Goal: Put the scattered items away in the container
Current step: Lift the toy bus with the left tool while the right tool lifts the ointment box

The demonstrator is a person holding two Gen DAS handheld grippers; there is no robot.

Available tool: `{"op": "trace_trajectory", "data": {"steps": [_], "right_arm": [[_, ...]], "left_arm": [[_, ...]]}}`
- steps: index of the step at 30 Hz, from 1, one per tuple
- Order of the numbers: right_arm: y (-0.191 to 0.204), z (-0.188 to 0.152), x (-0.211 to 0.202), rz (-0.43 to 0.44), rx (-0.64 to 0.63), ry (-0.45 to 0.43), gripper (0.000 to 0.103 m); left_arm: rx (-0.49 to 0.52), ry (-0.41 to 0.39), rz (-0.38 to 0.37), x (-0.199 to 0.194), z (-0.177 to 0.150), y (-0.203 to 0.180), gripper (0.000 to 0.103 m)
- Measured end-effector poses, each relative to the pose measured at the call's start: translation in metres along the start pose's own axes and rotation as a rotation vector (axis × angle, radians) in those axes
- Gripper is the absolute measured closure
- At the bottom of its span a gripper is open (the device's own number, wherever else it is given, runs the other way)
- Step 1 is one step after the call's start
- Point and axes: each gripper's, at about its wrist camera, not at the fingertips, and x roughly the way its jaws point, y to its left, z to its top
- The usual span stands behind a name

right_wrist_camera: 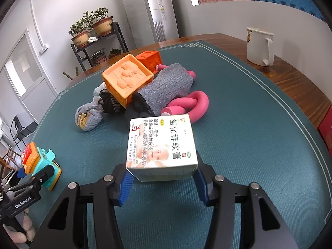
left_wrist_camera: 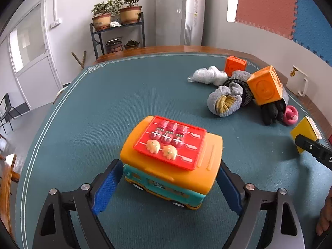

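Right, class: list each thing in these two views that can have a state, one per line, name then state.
left gripper: open, fingers either side of the toy bus, grip unclear
toy bus: upright, red skewer tray on its roof
right gripper: shut on the ointment box
ointment box: closed, held
large orange cube: tilted, resting on socks
white mug: upright

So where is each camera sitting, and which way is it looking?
Left wrist: sits on the left gripper, looking forward over the toy bus between its jaws toward the pile; its own blue fingers show, and a hand at the right edge.
Right wrist: sits on the right gripper, looking over the medicine box its jaws clamp; a hand shows bottom left.
Shared: the orange cube, the white mug, the green mat, and each other's gripper.
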Motion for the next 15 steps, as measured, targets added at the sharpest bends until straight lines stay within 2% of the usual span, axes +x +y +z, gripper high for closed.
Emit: {"op": "trace_trajectory", "data": {"steps": [3,9,14,15], "right_arm": [[0.0,0.0,-0.001,-0.001,0.0,-0.004,0.047],[-0.003,0.001,-0.006,0.005,0.009,-0.027,0.047],[-0.009,0.003,-0.015,0.017,0.025,-0.054,0.047],[-0.012,0.002,-0.021,0.02,0.033,-0.066,0.047]], "left_arm": [[-0.008,-0.001,0.014,-0.004,-0.003,-0.001,0.014],[-0.069,-0.023,-0.007,-0.026,-0.007,-0.001,0.015],[-0.043,-0.057,-0.036,-0.048,-0.001,-0.019,0.018],[-0.031,-0.065,-0.049,-0.052,0.0,-0.025,0.037]]}}
